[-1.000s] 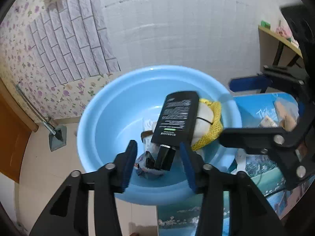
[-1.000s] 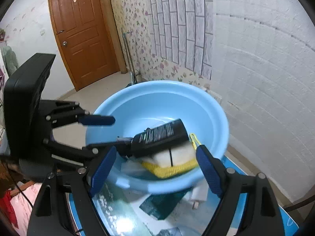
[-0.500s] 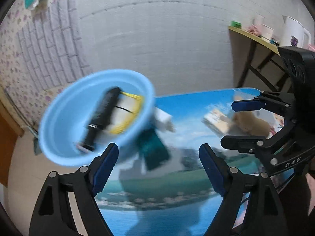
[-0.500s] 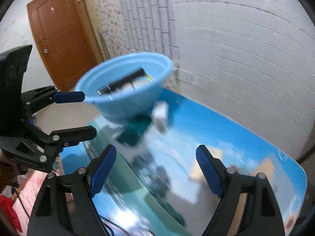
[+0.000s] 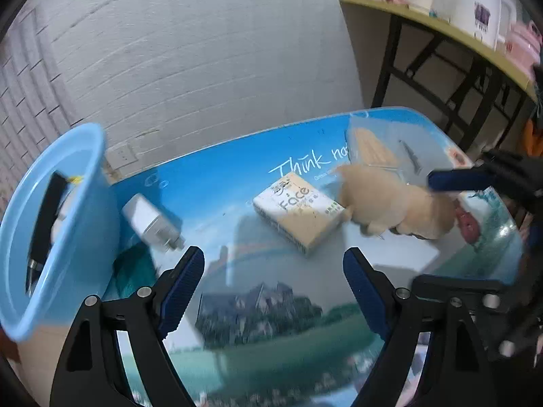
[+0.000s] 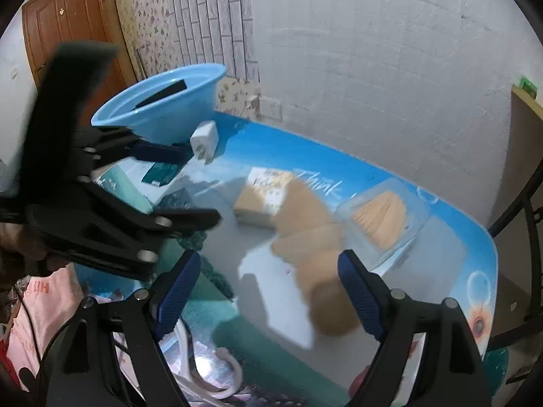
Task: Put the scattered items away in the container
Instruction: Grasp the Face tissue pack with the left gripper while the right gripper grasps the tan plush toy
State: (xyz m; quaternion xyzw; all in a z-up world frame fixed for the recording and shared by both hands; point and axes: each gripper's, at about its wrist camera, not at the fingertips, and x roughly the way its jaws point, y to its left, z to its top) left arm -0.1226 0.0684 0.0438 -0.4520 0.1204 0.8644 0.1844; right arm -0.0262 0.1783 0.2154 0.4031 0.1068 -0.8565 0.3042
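Observation:
The blue basin [image 5: 81,224] [image 6: 159,112] stands at the table's left end and holds a black tube [image 5: 45,217] [image 6: 161,94]. On the table lie a white charger [image 5: 149,222] [image 6: 203,140], a "Face" tissue pack [image 5: 298,213] [image 6: 263,200], a tan plush toy [image 5: 397,203] [image 6: 312,237], a clear box of toothpicks [image 5: 383,146] [image 6: 383,215] and a dark green packet [image 5: 132,268] [image 6: 163,173]. My left gripper [image 5: 273,288] is open and empty above the table, short of the tissue pack. My right gripper [image 6: 268,291] is open and empty, over the plush toy.
The table [image 5: 271,322] has a glossy landscape print and stands against a white brick wall. A wooden shelf [image 5: 441,37] with a kettle is at the right. A white cable [image 6: 203,373] lies at the near edge. A brown door [image 6: 61,27] is beyond the basin.
Both grippers have swung right, away from the basin toward the middle of the table. The left jaws opened, leaving the black tube in the basin.

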